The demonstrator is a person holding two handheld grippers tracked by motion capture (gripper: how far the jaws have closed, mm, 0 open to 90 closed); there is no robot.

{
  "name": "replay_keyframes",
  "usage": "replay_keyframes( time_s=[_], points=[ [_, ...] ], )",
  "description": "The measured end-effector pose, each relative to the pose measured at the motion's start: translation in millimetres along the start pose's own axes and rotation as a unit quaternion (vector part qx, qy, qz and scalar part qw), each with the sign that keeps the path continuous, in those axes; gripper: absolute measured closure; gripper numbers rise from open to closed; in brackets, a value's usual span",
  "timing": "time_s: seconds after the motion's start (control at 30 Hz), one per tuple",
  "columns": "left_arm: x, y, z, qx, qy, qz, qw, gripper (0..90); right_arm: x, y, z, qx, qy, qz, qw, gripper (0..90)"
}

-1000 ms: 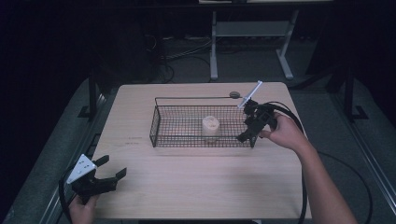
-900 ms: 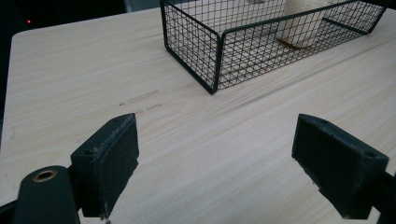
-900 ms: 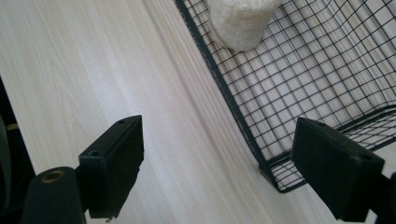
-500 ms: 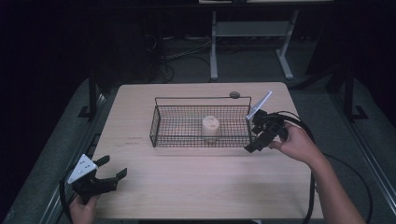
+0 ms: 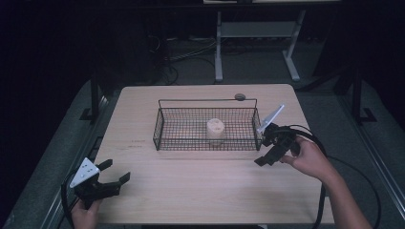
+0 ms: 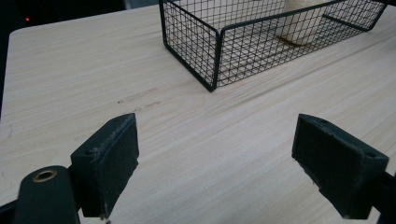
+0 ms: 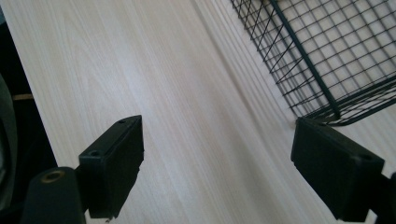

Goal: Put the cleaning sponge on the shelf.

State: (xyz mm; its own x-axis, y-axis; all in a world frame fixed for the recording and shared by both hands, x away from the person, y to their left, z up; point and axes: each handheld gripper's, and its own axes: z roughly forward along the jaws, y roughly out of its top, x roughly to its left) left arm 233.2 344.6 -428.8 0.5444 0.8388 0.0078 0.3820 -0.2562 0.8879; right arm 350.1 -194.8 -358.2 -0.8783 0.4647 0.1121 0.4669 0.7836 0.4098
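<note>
A black wire basket (image 5: 165,125) stands in the middle of the pale wooden table (image 5: 200,191). Inside it sits a cream-coloured cylinder (image 5: 216,130), a little right of centre; its base (image 6: 299,28) also appears in the left gripper view behind the mesh (image 6: 261,44). My left gripper (image 5: 117,172) rests at the table's near left corner, open and holding nothing, aimed toward the basket. My right gripper (image 5: 264,153) hovers just off the basket's right front corner (image 7: 327,109), open and holding nothing, tilted down at the tabletop.
A small dark round object (image 5: 239,97) lies on the table behind the basket's far rim. Beyond the table a white metal stand (image 5: 253,33) and cables (image 5: 191,55) sit on the dark floor. Bare tabletop stretches in front of the basket.
My right gripper has drawn back from the basket's right end, toward the person and lower. The left gripper stayed put.
</note>
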Motion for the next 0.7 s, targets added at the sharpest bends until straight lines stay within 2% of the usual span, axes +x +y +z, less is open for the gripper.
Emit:
replay_keyframes(
  time_s=[0.33,0.7],
  points=[
    [1.0,-0.4,-0.7,0.001,0.001,-0.001,1.0,14.0,3.5,-17.7,9.7,0.002,0.004,0.007,1.0,16.5],
    [0.5,-0.5,-0.1,0.002,-0.002,-0.002,1.0,13.9,6.9,-27.1,19.2,0.0,0.009,0.009,0.9999,16.5]
  ],
)
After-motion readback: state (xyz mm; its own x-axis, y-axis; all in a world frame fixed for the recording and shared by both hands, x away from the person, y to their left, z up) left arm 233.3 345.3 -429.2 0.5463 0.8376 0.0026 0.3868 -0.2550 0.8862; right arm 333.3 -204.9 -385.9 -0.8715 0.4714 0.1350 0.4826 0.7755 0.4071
